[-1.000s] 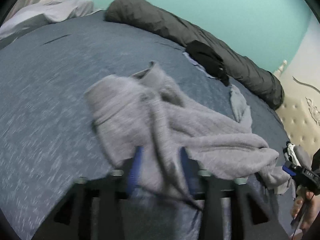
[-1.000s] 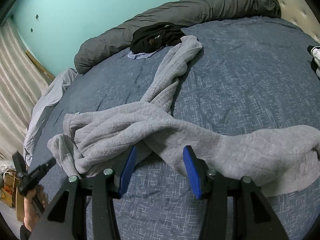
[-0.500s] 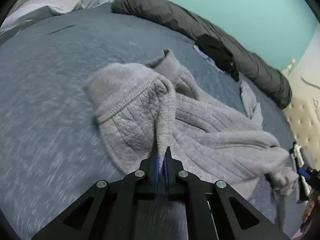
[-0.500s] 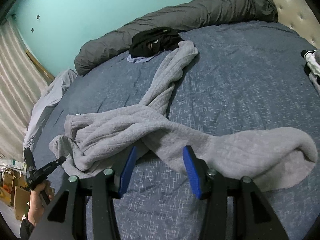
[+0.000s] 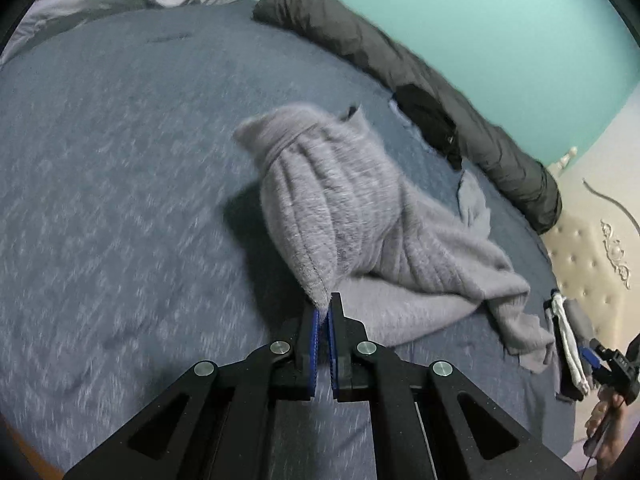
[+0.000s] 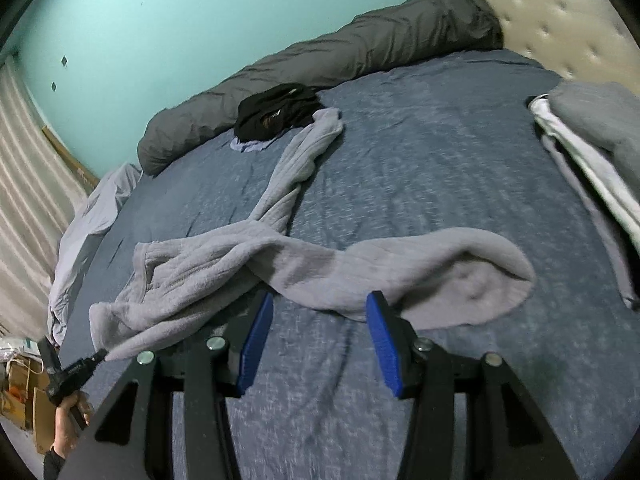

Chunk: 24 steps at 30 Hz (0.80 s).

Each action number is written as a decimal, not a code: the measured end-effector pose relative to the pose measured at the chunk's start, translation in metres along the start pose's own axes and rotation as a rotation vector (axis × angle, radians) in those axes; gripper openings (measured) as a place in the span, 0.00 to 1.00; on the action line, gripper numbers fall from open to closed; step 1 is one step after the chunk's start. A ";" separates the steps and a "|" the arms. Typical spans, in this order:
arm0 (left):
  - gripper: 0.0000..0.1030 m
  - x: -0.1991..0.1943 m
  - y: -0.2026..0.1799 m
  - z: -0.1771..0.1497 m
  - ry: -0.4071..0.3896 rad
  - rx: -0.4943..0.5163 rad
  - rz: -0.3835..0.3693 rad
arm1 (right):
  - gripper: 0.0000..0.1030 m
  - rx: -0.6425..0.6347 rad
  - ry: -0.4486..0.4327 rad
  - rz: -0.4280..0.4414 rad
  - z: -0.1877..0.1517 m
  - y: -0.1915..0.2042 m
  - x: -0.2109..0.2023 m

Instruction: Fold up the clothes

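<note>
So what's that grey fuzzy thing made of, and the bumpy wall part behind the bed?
The grey garment looks like soft fleece or plush knit: fuzzy, matte, with ribbed lines, and it hangs limp where the left tool pinches its edge. The headboard looks like padded leather or faux leather, cream, dimpled with buttons and slightly shiny. Which one, I cannot tell.

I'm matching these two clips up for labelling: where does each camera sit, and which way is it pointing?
Left wrist: rides the left claw, looking along its shut fingers across the bed at the grey garment it pinches; the person's right hand shows.
Right wrist: rides the open right claw, facing the teal wall; the left hand shows.
Both show the garment, black clothing and dark bolster.
</note>
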<state>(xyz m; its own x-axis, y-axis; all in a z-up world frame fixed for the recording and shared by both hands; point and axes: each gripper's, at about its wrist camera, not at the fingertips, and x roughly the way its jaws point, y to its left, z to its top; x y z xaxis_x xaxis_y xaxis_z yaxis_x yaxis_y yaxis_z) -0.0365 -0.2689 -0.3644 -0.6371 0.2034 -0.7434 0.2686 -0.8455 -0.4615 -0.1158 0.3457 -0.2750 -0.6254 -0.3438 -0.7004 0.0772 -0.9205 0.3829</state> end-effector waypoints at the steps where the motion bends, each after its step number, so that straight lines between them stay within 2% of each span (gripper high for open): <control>1: 0.07 0.001 0.001 -0.004 0.021 -0.005 0.011 | 0.48 0.004 -0.001 -0.006 -0.002 -0.004 -0.005; 3: 0.10 -0.006 0.004 -0.006 0.006 -0.013 0.042 | 0.48 0.013 0.002 -0.014 -0.004 -0.012 -0.010; 4: 0.14 -0.010 0.006 -0.005 -0.006 -0.020 0.047 | 0.48 0.018 0.004 -0.017 -0.005 -0.015 -0.012; 6: 0.18 -0.018 0.006 0.002 -0.017 -0.020 0.041 | 0.48 0.022 0.010 -0.025 -0.006 -0.020 -0.013; 8: 0.29 -0.021 0.003 0.010 -0.027 0.002 0.043 | 0.48 0.029 0.019 -0.035 -0.006 -0.024 -0.009; 10: 0.45 -0.022 0.000 0.019 -0.037 0.025 0.043 | 0.48 0.040 0.037 -0.040 -0.007 -0.030 -0.001; 12: 0.46 -0.017 -0.005 0.030 -0.037 0.053 0.058 | 0.55 0.049 0.060 -0.047 -0.007 -0.035 0.009; 15: 0.52 -0.002 -0.012 0.040 -0.014 0.081 0.076 | 0.56 0.057 0.101 -0.060 -0.008 -0.043 0.029; 21: 0.52 0.027 -0.019 0.040 0.032 0.131 0.111 | 0.59 0.110 0.164 -0.111 -0.007 -0.068 0.065; 24: 0.52 0.038 -0.015 0.039 0.053 0.114 0.116 | 0.61 0.145 0.176 -0.110 -0.005 -0.080 0.078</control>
<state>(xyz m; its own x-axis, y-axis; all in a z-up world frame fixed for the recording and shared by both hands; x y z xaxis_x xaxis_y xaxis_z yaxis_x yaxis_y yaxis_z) -0.0932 -0.2677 -0.3667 -0.5665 0.1247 -0.8146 0.2528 -0.9145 -0.3158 -0.1669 0.3918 -0.3629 -0.4781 -0.2818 -0.8319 -0.1041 -0.9223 0.3723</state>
